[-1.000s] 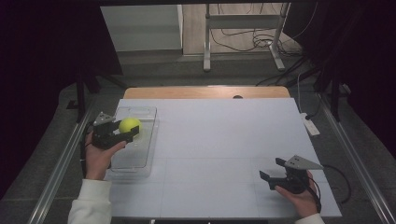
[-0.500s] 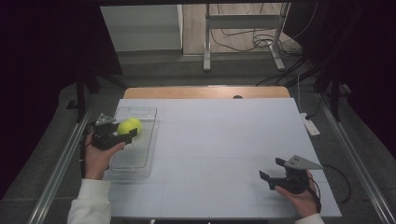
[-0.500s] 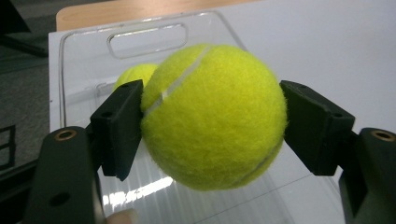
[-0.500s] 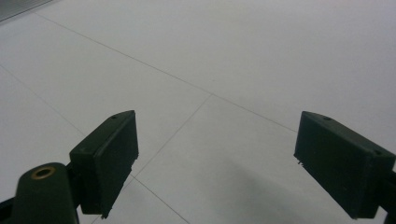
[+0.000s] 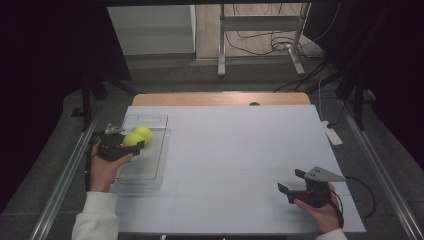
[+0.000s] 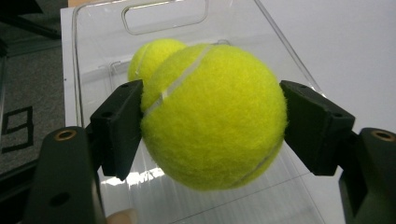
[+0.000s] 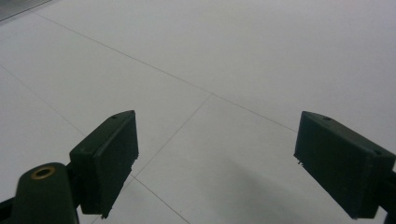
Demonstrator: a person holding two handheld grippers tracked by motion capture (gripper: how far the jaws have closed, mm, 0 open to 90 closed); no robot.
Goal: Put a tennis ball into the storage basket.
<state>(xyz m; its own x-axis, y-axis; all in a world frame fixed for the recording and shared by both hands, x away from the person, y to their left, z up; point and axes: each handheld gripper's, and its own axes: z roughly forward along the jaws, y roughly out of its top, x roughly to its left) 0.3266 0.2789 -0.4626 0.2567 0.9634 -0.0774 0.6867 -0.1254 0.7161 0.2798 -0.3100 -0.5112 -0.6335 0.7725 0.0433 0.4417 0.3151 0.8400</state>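
Two unbranded tennis balls [image 6: 212, 116], one in left gripper [image 5: 122, 145] jaws

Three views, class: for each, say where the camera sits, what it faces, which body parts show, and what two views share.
High view: above the person's side, facing the white table; both forearms, left tool, right tool.
Left gripper view: on the left tool, facing the clear bin; jaws clamp a tennis ball.
Right gripper view: on the right tool, jaws apart over table.
Shared: second ball, high and left.
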